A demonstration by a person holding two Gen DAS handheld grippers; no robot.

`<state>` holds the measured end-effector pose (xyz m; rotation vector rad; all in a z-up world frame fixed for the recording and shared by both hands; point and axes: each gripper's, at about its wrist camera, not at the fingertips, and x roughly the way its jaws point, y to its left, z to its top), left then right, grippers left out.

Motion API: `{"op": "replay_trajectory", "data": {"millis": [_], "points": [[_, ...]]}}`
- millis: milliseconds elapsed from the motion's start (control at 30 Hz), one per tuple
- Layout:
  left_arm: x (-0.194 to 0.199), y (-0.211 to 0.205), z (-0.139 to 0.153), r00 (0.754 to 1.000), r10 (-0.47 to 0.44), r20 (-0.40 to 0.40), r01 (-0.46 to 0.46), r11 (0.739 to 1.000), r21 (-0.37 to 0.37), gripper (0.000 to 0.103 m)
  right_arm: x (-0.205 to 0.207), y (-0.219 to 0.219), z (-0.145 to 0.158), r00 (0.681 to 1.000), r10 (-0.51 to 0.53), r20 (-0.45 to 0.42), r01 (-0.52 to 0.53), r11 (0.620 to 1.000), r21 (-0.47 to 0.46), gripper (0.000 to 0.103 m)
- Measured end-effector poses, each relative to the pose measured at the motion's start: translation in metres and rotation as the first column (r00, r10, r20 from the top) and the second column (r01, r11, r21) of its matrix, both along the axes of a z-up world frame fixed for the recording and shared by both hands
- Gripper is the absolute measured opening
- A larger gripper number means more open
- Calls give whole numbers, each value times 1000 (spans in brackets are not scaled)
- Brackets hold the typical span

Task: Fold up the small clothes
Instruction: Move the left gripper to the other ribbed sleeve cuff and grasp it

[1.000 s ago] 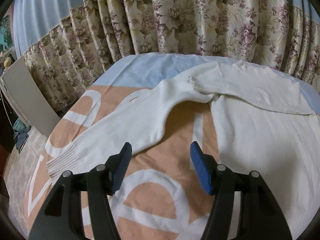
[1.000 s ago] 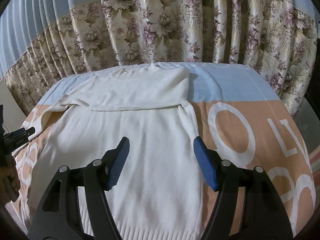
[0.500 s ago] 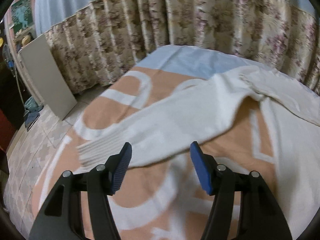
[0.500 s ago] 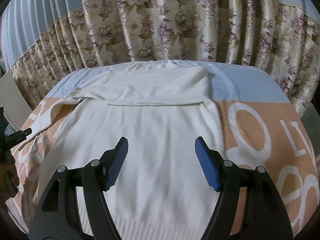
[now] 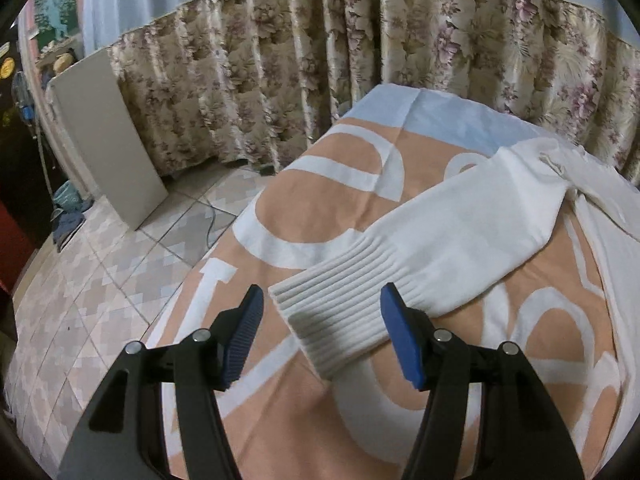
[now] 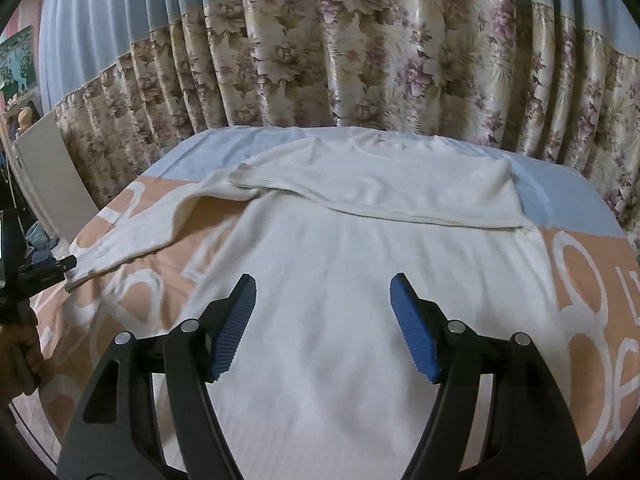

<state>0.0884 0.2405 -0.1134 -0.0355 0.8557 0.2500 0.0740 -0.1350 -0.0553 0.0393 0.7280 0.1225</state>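
A cream knit sweater [image 6: 360, 280] lies flat on the bed, its top part folded down over the chest. Its left sleeve [image 5: 460, 232] stretches out sideways, ending in a ribbed cuff [image 5: 336, 316]. My left gripper [image 5: 320, 332] is open with the cuff lying between its blue pads, not clamped. It also shows at the left edge of the right wrist view [image 6: 44, 272], at the cuff. My right gripper [image 6: 322, 328] is open and empty above the sweater's body.
The bed wears an orange, white and pale blue cover [image 5: 340, 184]. Floral curtains [image 6: 360, 60] hang behind the bed. A tiled floor [image 5: 100, 280] and a leaning white board [image 5: 104, 140] lie to the left of the bed.
My left gripper has swung left along the sleeve and now straddles the cuff. My right gripper has shifted slightly left over the sweater's body. Both stay open.
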Motion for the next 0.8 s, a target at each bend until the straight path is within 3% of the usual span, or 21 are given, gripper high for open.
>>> {"op": "replay_trajectory", "data": {"millis": [133,300,533,567,600,633,733,800], "points": [[4,5,-9,999,-47,-23,47,999,-12,62,-8,26,-1,999,-29,23,30,999,-35,71],[11,15,-17,997,-72,-34,68,993,-96,66,-15,34,-6,999,-52,14,52,999,-11,73],[18,15,-19,996,-76,-53,70,993,-93,67,-20,37,-15,998,-60,-13,60,998,9,75],[17,11,-19,996,-73,-50,70,996,-64,62,-20,37,-16,998,-60,-14,60,998,8,77],[17,8,-19,996,-82,-46,80,996,-50,44,-20,38,-16,998,-61,-15,61,998,7,81],[17,4,-18,994,-95,-46,93,995,-37,36,-21,38,-16,998,-62,-14,63,998,6,82],[14,-8,-14,994,-108,-23,108,994,-8,19,-20,38,-18,998,-63,-10,63,998,8,83],[13,-14,-11,995,-103,-9,104,995,7,16,-21,37,-19,998,-64,-13,64,998,12,83]]}}
